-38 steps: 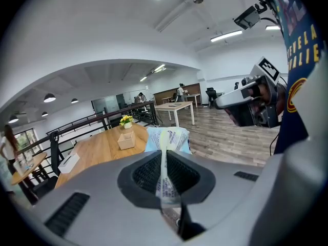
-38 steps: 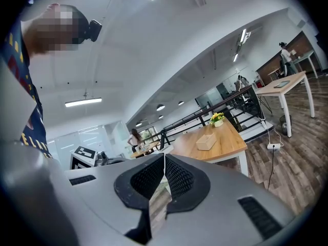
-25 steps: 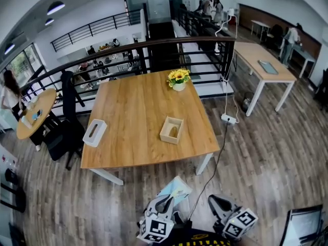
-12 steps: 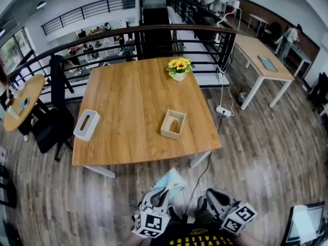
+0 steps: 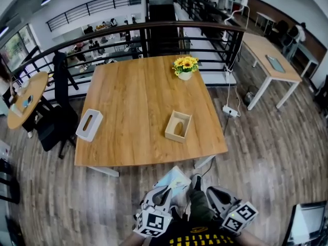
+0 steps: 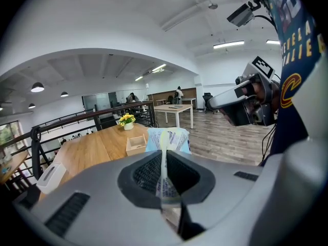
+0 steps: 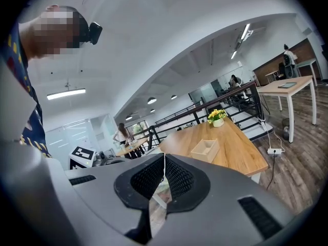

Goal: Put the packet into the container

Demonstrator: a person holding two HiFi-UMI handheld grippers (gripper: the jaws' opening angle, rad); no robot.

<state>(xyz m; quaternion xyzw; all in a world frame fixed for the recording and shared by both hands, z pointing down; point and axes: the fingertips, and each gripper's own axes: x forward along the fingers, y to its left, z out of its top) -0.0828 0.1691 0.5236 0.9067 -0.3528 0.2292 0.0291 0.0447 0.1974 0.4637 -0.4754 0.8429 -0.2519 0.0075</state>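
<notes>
A pale blue and white packet (image 5: 174, 180) sticks out edge-on from my left gripper (image 5: 163, 194), which is shut on it; the left gripper view shows the packet (image 6: 168, 139) pinched between the dark pads. The container is a small open wooden box (image 5: 178, 126) near the front right of the wooden table (image 5: 128, 101), also seen as the box (image 6: 136, 143) and the box (image 7: 204, 148). Both grippers hang low over the floor, short of the table's front edge. My right gripper (image 5: 211, 192) is shut with nothing in it, its pads (image 7: 174, 178) meeting.
A white tissue box (image 5: 89, 125) lies at the table's left edge and a pot of yellow flowers (image 5: 185, 66) at the back. A black chair (image 5: 57, 118) stands to the left, a power strip with cable (image 5: 229, 111) on the floor to the right, and a railing behind.
The view has drifted a little, and the table now sits slightly right and nearer. A shoe and leg have appeared between the grippers. The packet stays held.
</notes>
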